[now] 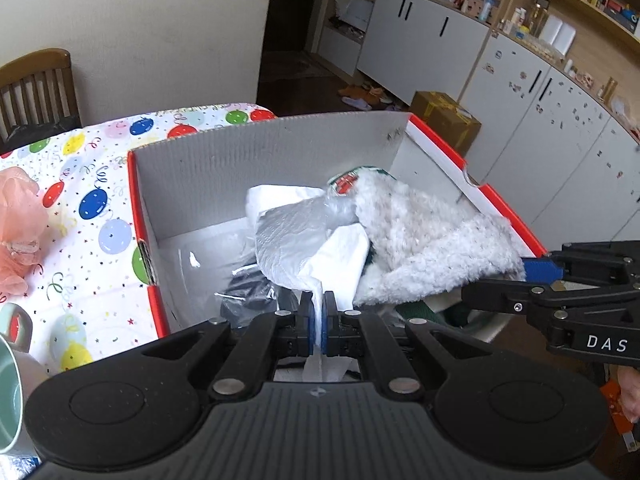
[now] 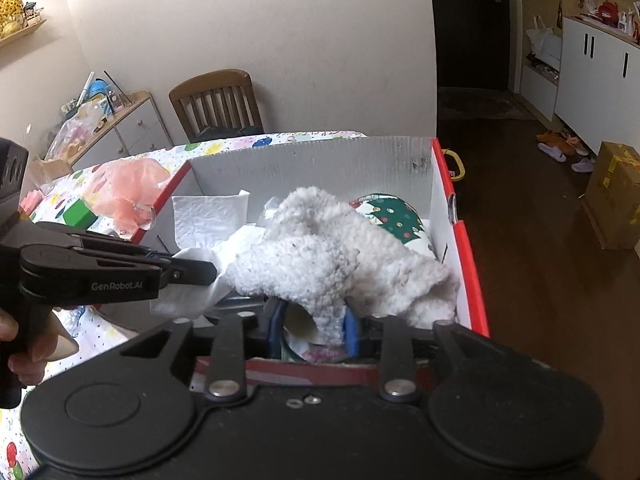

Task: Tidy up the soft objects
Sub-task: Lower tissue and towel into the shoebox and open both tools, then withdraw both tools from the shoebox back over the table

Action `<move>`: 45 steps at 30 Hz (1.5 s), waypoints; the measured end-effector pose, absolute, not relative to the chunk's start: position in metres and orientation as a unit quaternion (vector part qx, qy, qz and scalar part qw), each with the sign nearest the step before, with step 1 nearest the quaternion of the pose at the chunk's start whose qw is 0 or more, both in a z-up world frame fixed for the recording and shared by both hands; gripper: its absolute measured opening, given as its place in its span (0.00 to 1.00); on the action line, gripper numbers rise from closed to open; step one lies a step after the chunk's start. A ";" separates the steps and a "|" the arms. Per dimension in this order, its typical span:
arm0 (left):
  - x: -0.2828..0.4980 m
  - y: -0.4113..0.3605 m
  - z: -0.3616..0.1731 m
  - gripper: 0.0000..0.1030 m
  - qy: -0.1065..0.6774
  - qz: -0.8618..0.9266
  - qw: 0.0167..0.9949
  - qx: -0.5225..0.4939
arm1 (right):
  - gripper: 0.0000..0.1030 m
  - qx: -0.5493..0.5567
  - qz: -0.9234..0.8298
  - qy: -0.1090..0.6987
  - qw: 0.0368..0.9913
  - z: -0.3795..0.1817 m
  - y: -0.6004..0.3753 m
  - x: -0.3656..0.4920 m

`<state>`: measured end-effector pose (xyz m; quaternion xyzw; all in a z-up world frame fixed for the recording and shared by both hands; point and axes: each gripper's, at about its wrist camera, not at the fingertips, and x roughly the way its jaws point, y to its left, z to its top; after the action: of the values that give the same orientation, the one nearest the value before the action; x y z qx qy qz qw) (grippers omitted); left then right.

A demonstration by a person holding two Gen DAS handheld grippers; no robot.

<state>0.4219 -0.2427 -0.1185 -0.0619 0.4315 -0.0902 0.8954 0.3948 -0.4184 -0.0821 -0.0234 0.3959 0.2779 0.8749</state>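
Observation:
A red-rimmed grey cardboard box [image 1: 240, 160] stands on the balloon-print table; it also shows in the right wrist view [image 2: 320, 164]. My left gripper [image 1: 319, 320] is shut on a white paper towel [image 1: 340, 256] held over the box; the towel also shows in the right wrist view [image 2: 208, 216]. My right gripper [image 2: 314, 330] is shut on a fluffy white fleece cloth [image 2: 320, 256] draped over the box's right side. The fleece [image 1: 432, 236] lies against the towel. A green Christmas-print item [image 2: 390, 214] sits under the fleece.
A pink mesh sponge [image 1: 16, 232] lies on the table [image 1: 92, 208] left of the box. A green mug [image 1: 12, 392] stands at the near left. A green block [image 2: 80, 214] and pink bag [image 2: 128, 192] lie on the table. A wooden chair [image 2: 216, 104] stands behind.

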 end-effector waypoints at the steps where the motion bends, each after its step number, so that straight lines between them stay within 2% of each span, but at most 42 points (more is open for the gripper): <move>1: 0.421 -0.245 -0.119 0.03 0.432 -0.093 0.895 -0.062 | 0.36 -0.024 0.278 0.396 0.875 -0.082 -0.419 0.394; 6: 0.415 -0.246 -0.114 0.07 0.430 -0.098 0.896 -0.061 | 0.50 -0.026 0.274 0.393 0.877 -0.077 -0.423 0.389; 12: 0.405 -0.246 -0.109 0.11 0.426 -0.101 0.897 -0.065 | 0.56 -0.029 0.275 0.387 0.880 -0.070 -0.425 0.382; 14: 0.402 -0.246 -0.107 0.23 0.423 -0.103 0.898 -0.065 | 0.57 -0.026 0.277 0.382 0.881 -0.066 -0.426 0.378; 15: 0.400 -0.245 -0.105 0.39 0.420 -0.104 0.899 -0.064 | 0.58 -0.023 0.277 0.379 0.883 -0.064 -0.428 0.376; 16: 0.398 -0.244 -0.104 0.65 0.417 -0.106 0.900 -0.066 | 0.59 -0.021 0.277 0.377 0.884 -0.062 -0.429 0.375; 17: 0.396 -0.245 -0.103 0.72 0.414 -0.109 0.901 -0.066 | 0.59 -0.018 0.279 0.374 0.884 -0.060 -0.430 0.372; 23: 0.385 -0.245 -0.092 0.73 0.399 -0.114 0.908 -0.060 | 0.62 -0.016 0.287 0.362 0.887 -0.047 -0.430 0.357; 35: 0.330 -0.218 -0.061 0.73 0.354 -0.120 0.925 -0.068 | 0.79 0.003 0.310 0.330 0.892 -0.019 -0.411 0.320; 39: 0.310 -0.195 -0.051 0.81 0.342 -0.105 0.930 -0.079 | 0.86 0.012 0.322 0.323 0.890 -0.013 -0.395 0.308; 45: 0.283 -0.150 -0.043 0.82 0.333 -0.062 0.937 -0.089 | 0.89 0.010 0.348 0.322 0.880 -0.010 -0.357 0.291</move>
<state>0.2831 -0.1496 -0.0429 -0.0894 0.3332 -0.0623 0.9365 0.2912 -0.3569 -0.0104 0.0104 0.3225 0.3476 0.8804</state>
